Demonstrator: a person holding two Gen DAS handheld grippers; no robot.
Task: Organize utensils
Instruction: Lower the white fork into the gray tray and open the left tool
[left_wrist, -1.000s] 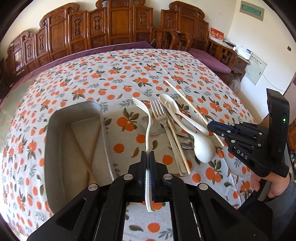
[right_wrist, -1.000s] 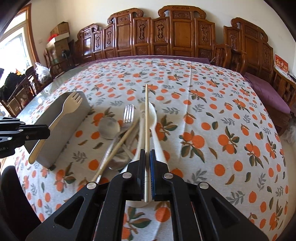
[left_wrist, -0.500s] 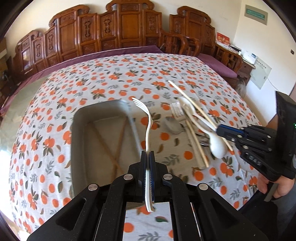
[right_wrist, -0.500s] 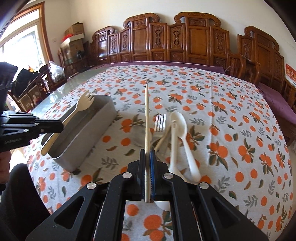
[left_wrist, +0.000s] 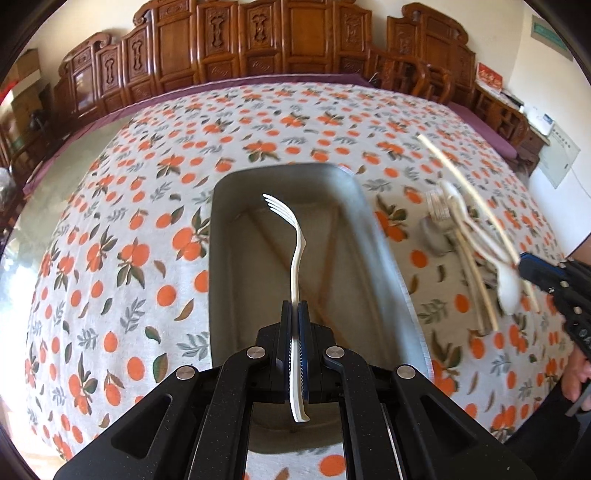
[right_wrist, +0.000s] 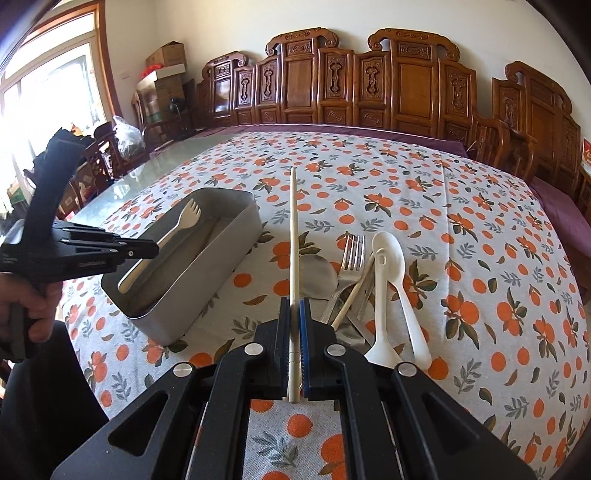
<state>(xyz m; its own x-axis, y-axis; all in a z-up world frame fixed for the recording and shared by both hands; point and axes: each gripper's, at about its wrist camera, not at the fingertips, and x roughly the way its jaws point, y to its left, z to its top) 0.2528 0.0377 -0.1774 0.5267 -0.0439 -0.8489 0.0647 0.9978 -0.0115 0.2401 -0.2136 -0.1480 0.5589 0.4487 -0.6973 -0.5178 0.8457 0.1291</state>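
My left gripper (left_wrist: 294, 308) is shut on a white plastic fork (left_wrist: 295, 243), held over the inside of the grey metal box (left_wrist: 384, 243). Chopsticks lie on the box floor (left_wrist: 328, 251). The right wrist view shows that gripper (right_wrist: 147, 251) with the fork (right_wrist: 184, 219) above the box (right_wrist: 207, 280). My right gripper (right_wrist: 294, 306) is shut on a pale chopstick (right_wrist: 293, 229) that points up and away, raised above the cloth. On the cloth to its right lies a pile: a metal fork (right_wrist: 351, 251), a metal spoon (right_wrist: 317, 273), two white spoons (right_wrist: 388, 258), another chopstick (right_wrist: 349, 306).
The table wears a cloth with an orange-fruit print (right_wrist: 461, 240). Carved wooden chairs (right_wrist: 369, 85) line the far side. A person's hand (right_wrist: 33, 306) grips the left tool's handle at the left edge. Boxes and a window stand at the back left.
My left gripper has carried the white fork leftwards from beside the pile to over the metal box. My right gripper has lifted the chopstick off the pile and drifted left.
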